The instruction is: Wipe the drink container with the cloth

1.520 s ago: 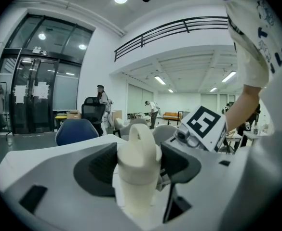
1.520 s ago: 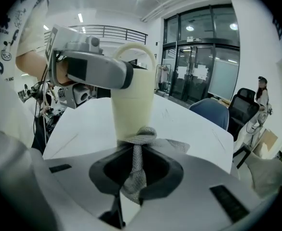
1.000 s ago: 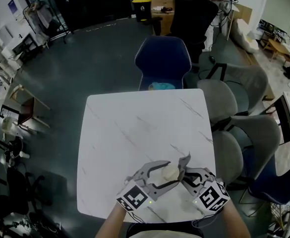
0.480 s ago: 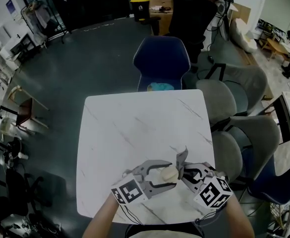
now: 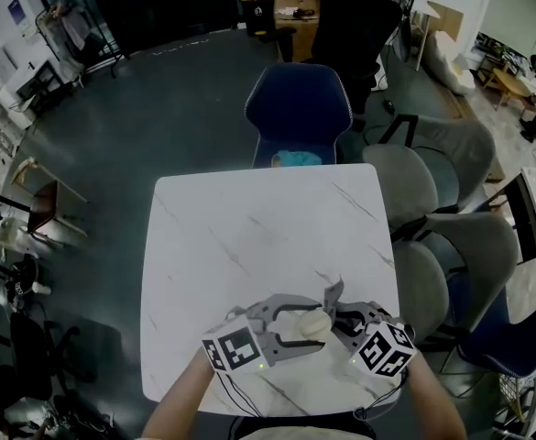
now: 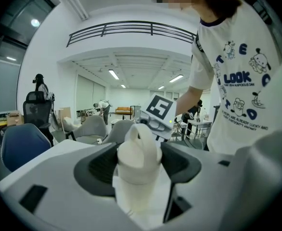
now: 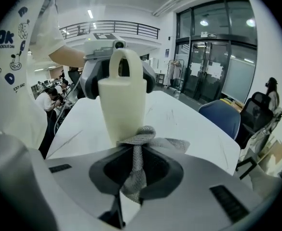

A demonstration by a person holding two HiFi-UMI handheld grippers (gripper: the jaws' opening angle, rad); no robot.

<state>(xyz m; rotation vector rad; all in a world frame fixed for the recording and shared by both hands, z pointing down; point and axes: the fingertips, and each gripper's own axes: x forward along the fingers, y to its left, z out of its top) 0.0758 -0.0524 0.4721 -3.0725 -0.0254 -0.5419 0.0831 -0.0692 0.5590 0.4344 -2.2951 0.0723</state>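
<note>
Shifted slightly leftward: left tool (image 6: 140,160) clamping container (image 7: 121,105) | right tool (image 7: 133,172) pinching cloth (image 7: 143,138)

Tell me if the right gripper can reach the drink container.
Probably yes: the right gripper, shut on the cloth, sits right beside the drink container held in the left gripper, nothing between them.

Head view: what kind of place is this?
Probably an open office or lab workspace: a blue chair and a black office chair stand beyond a white table, and glass doors line one wall.
</note>
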